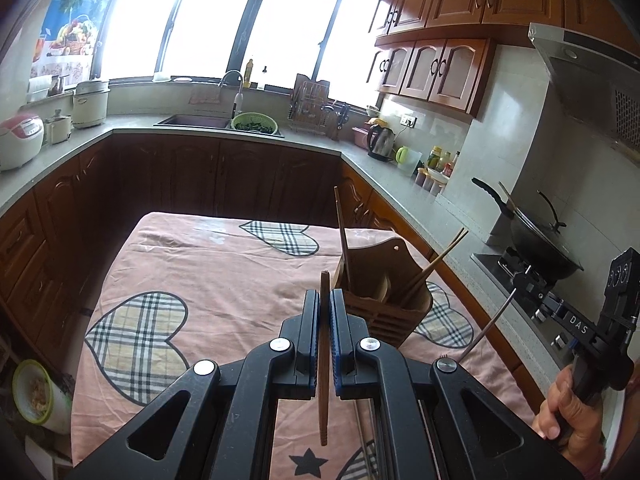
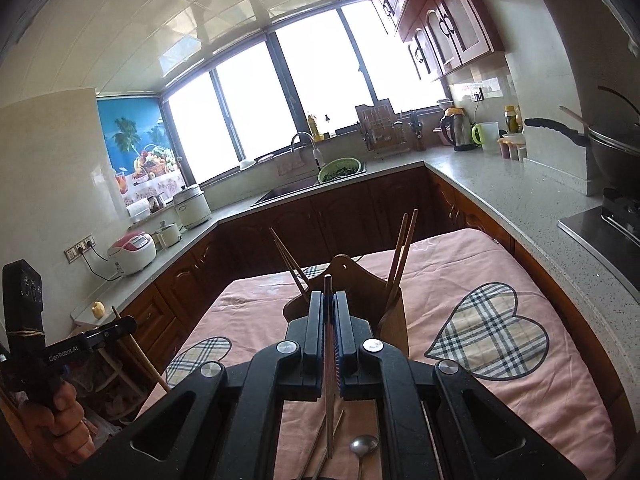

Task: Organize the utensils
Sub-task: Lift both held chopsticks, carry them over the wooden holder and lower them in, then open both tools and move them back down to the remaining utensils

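Note:
A wooden utensil holder [image 1: 386,300] [image 2: 394,316] stands on the pink cloth near the table's right edge, with chopsticks [image 1: 436,264] [image 2: 402,248] and a wooden handle [image 1: 342,232] sticking out. My left gripper [image 1: 325,296] [image 2: 128,322] is shut on a brown wooden stick [image 1: 323,380] [image 2: 140,354], held just short of the holder. My right gripper [image 2: 329,298] [image 1: 518,280] is shut on a thin metal stick [image 2: 329,400] [image 1: 486,326], close in front of the holder. A metal spoon [image 2: 363,445] and loose chopsticks [image 2: 320,454] lie on the cloth under it.
The table [image 1: 208,264] carries a pink cloth with plaid hearts. A stove with a black wok [image 1: 540,248] sits on the counter to the right. A sink with a green colander [image 1: 254,124] is at the back. A bowl [image 1: 32,392] sits low on the left.

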### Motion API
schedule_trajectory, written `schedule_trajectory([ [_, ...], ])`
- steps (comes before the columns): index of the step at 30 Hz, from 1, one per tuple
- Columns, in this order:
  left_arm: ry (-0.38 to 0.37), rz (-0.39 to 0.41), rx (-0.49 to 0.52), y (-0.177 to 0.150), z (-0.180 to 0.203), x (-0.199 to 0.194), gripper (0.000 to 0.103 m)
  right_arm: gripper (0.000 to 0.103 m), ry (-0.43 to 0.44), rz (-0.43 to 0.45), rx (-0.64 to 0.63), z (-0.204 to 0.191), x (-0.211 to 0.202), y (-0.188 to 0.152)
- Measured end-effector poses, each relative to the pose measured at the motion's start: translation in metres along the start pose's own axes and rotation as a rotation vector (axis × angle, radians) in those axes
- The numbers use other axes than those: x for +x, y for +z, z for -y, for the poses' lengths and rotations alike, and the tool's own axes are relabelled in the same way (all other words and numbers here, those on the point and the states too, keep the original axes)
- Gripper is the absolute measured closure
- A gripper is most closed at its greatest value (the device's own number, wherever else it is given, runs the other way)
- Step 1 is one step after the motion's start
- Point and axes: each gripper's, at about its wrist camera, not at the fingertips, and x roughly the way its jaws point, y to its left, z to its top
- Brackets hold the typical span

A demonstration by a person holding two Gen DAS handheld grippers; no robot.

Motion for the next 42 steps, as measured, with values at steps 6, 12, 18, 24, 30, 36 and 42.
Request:
schedule_trajectory([
  [6, -0.014, 0.04, 0.008, 0.021, 0.006, 0.018, 0.099, 0.099, -0.013, 0.042, -0.006, 0.005, 0.004, 0.02],
  [12, -0.028, 0.104, 0.022, 0.046, 0.013, 0.038, 0.099, 0.099, -0.026, 0.112, -0.02, 0.006, 0.008, 0.047],
  [18, -0.039, 0.169, 0.028, 0.069, 0.018, 0.067, 0.099, 0.099, -0.042, 0.178, -0.031, 0.009, 0.014, 0.07],
  [24, -0.039, 0.195, -0.003, 0.082, 0.018, 0.111, 0.099, 0.099, -0.051, 0.223, -0.039, 0.011, 0.03, 0.083],
  [30, -0.017, 0.159, -0.056, 0.074, 0.009, 0.166, 0.099, 0.099, -0.079, 0.214, -0.044, 0.019, 0.056, 0.071],
  [36, 0.012, 0.103, -0.059, 0.061, 0.007, 0.217, 0.099, 0.099, -0.103, 0.152, -0.016, 0.033, 0.084, 0.042],
  [42, 0.023, 0.046, -0.028, 0.051, 0.013, 0.249, 0.099, 0.099, -0.111, 0.093, 0.015, 0.045, 0.101, 0.018],
])
